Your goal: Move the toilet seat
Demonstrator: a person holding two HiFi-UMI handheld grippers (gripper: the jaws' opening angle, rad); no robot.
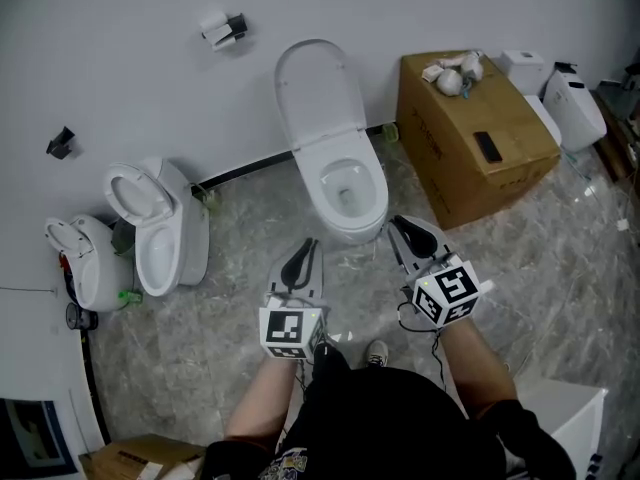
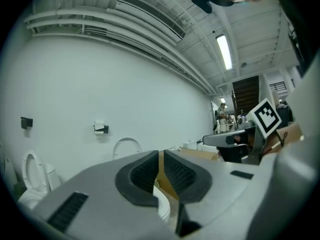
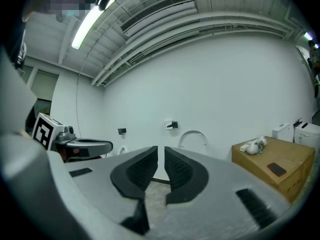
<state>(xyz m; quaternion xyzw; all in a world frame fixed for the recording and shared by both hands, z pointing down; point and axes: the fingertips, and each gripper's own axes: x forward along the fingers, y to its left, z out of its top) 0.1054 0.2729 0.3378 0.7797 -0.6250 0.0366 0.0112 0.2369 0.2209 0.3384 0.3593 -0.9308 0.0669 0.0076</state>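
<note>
A white toilet (image 1: 345, 193) stands against the wall in the head view, its seat and lid (image 1: 320, 93) raised upright. My left gripper (image 1: 306, 246) hovers over the floor just in front of the bowl's left side, jaws shut and holding nothing. My right gripper (image 1: 400, 225) is close to the bowl's right front, jaws nearly together with nothing between them. In the left gripper view, the left gripper (image 2: 161, 156) points at the raised seat (image 2: 126, 146) and the bowl rim (image 2: 162, 206). From the right gripper (image 3: 161, 151), the raised seat (image 3: 194, 136) shows against the wall.
A cardboard box (image 1: 480, 138) with small white items and a black device on top stands right of the toilet. Left of it are a second toilet (image 1: 160, 228) and another white fixture (image 1: 85, 258). White tanks (image 1: 570, 103) sit far right. A paper holder (image 1: 222, 30) hangs on the wall.
</note>
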